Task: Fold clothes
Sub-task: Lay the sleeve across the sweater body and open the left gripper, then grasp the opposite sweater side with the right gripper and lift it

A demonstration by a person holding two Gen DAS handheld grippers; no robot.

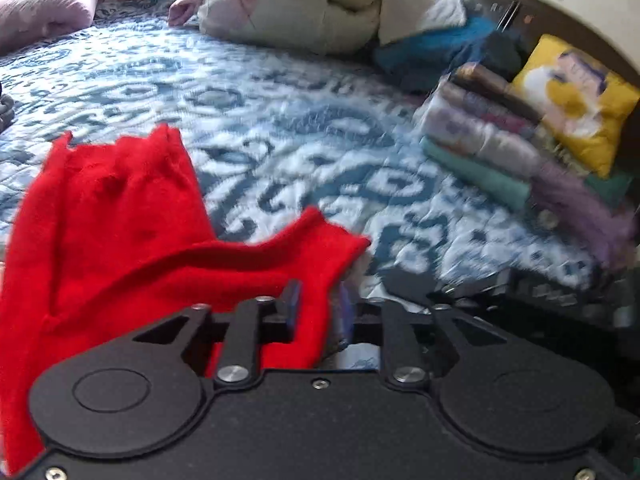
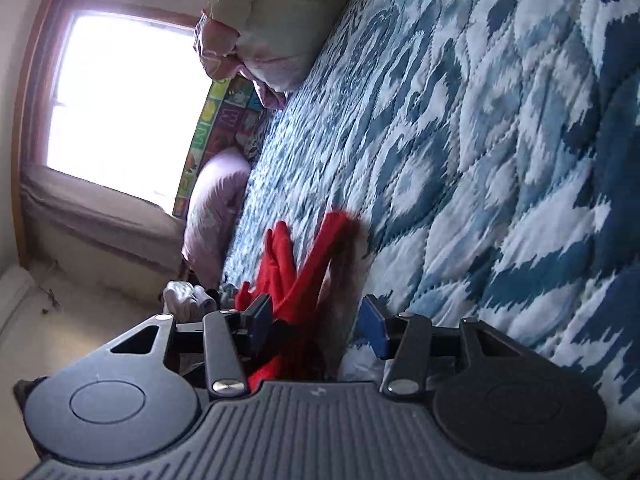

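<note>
A red knit garment (image 1: 120, 240) hangs over the blue and white quilted bed (image 1: 280, 128). My left gripper (image 1: 316, 308) is shut on the red garment's edge, the cloth bunched between its pads. In the right wrist view the same red garment (image 2: 296, 276) hangs between the jaws of my right gripper (image 2: 316, 320), which stand apart with cloth against the left pad (image 2: 260, 318). The right pad (image 2: 374, 330) is clear of the cloth. The view is tilted, with the bed (image 2: 480, 160) running up the right side.
A stack of folded clothes (image 1: 492, 148) sits at the bed's right, with a yellow cushion (image 1: 576, 100) behind it. A rolled cream duvet (image 1: 296, 8) and a pink pillow (image 1: 44, 8) lie at the far edge. A bright window (image 2: 120, 100) lies beyond the bed.
</note>
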